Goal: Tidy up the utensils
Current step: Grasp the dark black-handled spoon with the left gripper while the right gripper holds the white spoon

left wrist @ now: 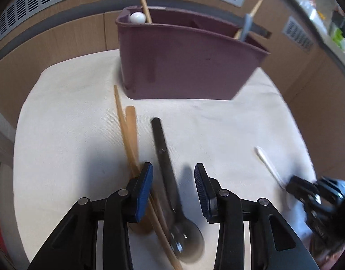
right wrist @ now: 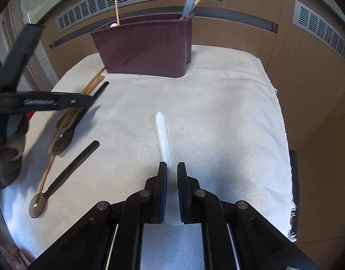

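A white spoon (right wrist: pixel 163 139) is straddled on the cloth (right wrist: pixel 228 123) by the right gripper (right wrist: pixel 172 175), jaws narrowed, grip unconfirmed. The left gripper (left wrist: pixel 173 180), jaws wide, is poised over a dark spoon (left wrist: pixel 165 157), bound for the maroon caddy (left wrist: pixel 185 67). No legible writing is seen.

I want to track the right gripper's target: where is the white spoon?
The white spoon lies mid-cloth between the right gripper fingers, right of the dark spoons.
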{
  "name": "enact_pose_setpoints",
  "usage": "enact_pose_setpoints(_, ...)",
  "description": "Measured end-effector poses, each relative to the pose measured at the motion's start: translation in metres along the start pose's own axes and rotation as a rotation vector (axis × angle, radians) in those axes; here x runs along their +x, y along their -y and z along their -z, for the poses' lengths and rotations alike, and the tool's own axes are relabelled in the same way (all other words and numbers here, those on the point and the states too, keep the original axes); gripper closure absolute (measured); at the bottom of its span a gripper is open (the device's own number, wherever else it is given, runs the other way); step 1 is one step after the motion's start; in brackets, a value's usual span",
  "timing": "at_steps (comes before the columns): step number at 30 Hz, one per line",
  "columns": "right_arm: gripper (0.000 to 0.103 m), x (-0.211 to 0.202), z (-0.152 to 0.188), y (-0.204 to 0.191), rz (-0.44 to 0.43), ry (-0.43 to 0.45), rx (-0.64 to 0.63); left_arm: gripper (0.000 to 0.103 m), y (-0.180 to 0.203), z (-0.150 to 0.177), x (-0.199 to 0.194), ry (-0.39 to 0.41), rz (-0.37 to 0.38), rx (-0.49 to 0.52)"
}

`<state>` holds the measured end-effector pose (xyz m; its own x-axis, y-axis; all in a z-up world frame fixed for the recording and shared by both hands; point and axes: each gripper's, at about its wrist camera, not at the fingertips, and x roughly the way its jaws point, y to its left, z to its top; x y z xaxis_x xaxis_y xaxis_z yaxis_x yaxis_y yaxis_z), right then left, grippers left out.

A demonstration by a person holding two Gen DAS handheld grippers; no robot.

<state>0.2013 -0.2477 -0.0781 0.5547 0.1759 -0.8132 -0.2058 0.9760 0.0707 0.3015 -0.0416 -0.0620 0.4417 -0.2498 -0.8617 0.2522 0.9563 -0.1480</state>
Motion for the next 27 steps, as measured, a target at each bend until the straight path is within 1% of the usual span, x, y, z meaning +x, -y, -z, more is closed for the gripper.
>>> enact_pose_setpoints(1, 0.085, -0.001, 0.001, 0.0, -0.006, 0.003, 0.0, 0.064, 0.001, -0.004, 0.004, -0.007, -0.018, 0.007)
enact_pose_setpoints(2, 0.075, -0.003, 0.002, 0.0, -0.007, 0.01, -0.001, 0.066, 0.003, -0.007, 0.009, -0.014, -0.045, 0.016)
enact_pose_setpoints(3, 0.063, -0.004, 0.002, -0.001, -0.002, 0.021, -0.003, 0.07, 0.005, -0.008, 0.012, -0.021, -0.06, 0.024)
enact_pose_setpoints(4, 0.047, -0.005, 0.002, -0.001, 0.009, 0.032, -0.006, 0.071, 0.008, -0.008, 0.013, -0.023, -0.061, 0.037)
enact_pose_setpoints(5, 0.039, -0.008, 0.003, -0.001, 0.028, 0.048, -0.011, 0.074, 0.011, -0.008, 0.013, -0.022, -0.058, 0.048)
enact_pose_setpoints(6, 0.027, -0.01, 0.003, -0.001, 0.047, 0.063, -0.017, 0.077, 0.016, -0.006, 0.013, -0.03, -0.04, 0.059)
enact_pose_setpoints(7, 0.023, -0.012, 0.003, -0.003, 0.065, 0.08, -0.026, 0.077, 0.019, -0.004, 0.014, -0.036, -0.027, 0.067)
enact_pose_setpoints(8, 0.021, -0.013, 0.002, -0.004, 0.075, 0.09, -0.04, 0.078, 0.024, 0.0, 0.014, -0.044, -0.018, 0.079)
enact_pose_setpoints(10, 0.014, -0.013, -0.001, -0.008, 0.064, 0.087, -0.06, 0.078, 0.03, 0.009, 0.013, -0.053, -0.008, 0.102)
enact_pose_setpoints(12, 0.01, -0.01, -0.004, -0.011, 0.054, 0.084, -0.078, 0.078, 0.036, 0.019, 0.009, -0.059, 0.003, 0.129)
enact_pose_setpoints(15, 0.009, -0.003, -0.01, -0.014, 0.035, 0.07, -0.099, 0.078, 0.041, 0.032, 0.002, -0.077, 0.022, 0.152)
enact_pose_setpoints(16, 0.012, 0.0, -0.012, -0.015, 0.03, 0.066, -0.106, 0.078, 0.042, 0.037, 0.0, -0.082, 0.024, 0.159)
enact_pose_setpoints(17, 0.017, 0.003, -0.014, -0.016, 0.028, 0.063, -0.116, 0.078, 0.042, 0.041, -0.003, -0.09, 0.024, 0.164)
enact_pose_setpoints(18, 0.032, 0.006, -0.017, -0.018, 0.022, 0.057, -0.13, 0.078, 0.042, 0.043, -0.004, -0.094, 0.023, 0.167)
enact_pose_setpoints(19, 0.042, 0.012, -0.02, -0.02, 0.011, 0.04, -0.144, 0.078, 0.042, 0.044, -0.005, -0.099, 0.023, 0.169)
enact_pose_setpoints(20, 0.06, 0.018, -0.023, -0.02, -0.002, 0.015, -0.147, 0.078, 0.042, 0.045, -0.006, -0.103, 0.025, 0.167)
enact_pose_setpoints(21, 0.067, 0.024, -0.026, -0.02, -0.018, -0.013, -0.144, 0.078, 0.041, 0.045, -0.006, -0.108, 0.029, 0.163)
enact_pose_setpoints(23, 0.067, 0.035, -0.029, -0.02, -0.019, -0.045, -0.137, 0.078, 0.038, 0.041, -0.004, -0.114, 0.032, 0.149)
enact_pose_setpoints(24, 0.071, 0.037, -0.028, -0.021, -0.01, -0.052, -0.142, 0.078, 0.035, 0.039, -0.003, -0.116, 0.033, 0.146)
enact_pose_setpoints(26, 0.081, 0.039, -0.026, -0.021, -0.001, -0.059, -0.145, 0.078, 0.035, 0.036, -0.002, -0.119, 0.032, 0.146)
enact_pose_setpoints(27, 0.093, 0.037, -0.025, -0.02, -0.007, -0.064, -0.143, 0.078, 0.036, 0.034, -0.001, -0.121, 0.029, 0.149)
